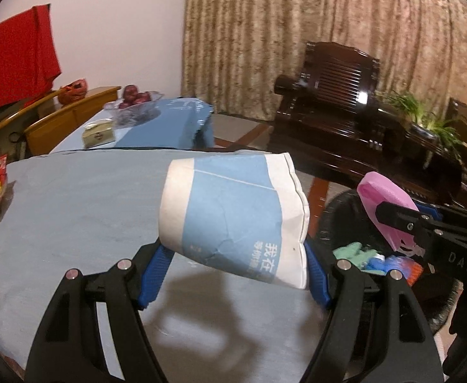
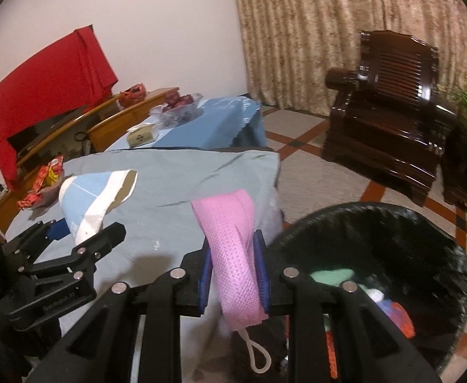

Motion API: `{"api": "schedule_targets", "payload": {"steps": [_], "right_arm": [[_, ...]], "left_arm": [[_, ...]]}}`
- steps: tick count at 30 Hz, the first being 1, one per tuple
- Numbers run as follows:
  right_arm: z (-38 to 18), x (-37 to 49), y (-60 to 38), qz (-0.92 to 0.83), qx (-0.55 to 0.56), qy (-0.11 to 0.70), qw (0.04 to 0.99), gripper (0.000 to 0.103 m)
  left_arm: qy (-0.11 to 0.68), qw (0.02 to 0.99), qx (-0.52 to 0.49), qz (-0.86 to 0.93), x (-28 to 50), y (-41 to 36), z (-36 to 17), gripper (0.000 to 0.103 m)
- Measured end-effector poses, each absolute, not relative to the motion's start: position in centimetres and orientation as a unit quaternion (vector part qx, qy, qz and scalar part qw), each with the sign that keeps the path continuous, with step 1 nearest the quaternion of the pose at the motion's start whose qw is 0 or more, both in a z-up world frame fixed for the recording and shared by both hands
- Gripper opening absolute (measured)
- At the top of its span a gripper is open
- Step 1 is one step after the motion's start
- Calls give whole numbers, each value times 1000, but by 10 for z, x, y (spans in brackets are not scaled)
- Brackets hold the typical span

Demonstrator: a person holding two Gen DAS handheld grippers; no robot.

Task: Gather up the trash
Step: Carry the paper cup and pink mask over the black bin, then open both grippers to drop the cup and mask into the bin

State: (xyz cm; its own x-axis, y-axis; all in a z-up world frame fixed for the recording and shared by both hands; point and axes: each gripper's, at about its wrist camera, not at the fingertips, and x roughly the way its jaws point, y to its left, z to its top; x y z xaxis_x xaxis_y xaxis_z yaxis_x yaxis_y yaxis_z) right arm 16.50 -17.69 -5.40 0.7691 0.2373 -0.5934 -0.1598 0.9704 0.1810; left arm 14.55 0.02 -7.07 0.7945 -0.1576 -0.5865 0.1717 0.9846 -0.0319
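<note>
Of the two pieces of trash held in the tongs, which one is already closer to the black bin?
The pink face mask, held by the right tongs beside the bin's rim; the blue-and-white paper cup hangs over the table.

Left wrist view: rides the left gripper, close above the grey-clothed table, facing far curtains.
Right wrist view: rides the right gripper, at the table's right edge.
Shared: table, black bin, dark armchair.

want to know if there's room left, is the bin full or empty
Partly filled. The right wrist view looks into the black bin: green, white and red trash lies at the bottom, with dark wall bare above it.
</note>
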Motion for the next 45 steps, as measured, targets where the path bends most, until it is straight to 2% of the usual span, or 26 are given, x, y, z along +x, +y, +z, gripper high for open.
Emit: {"api": "schedule_targets", "payload": {"steps": [21, 45], "right_arm": [[-54, 122, -283, 10, 83, 306, 948, 24], [-111, 150, -359, -55, 92, 344, 933, 24]], "left_arm": [[288, 936, 57, -193, 119, -108, -60, 71], [328, 903, 81, -266, 177, -199, -120, 72]]}}
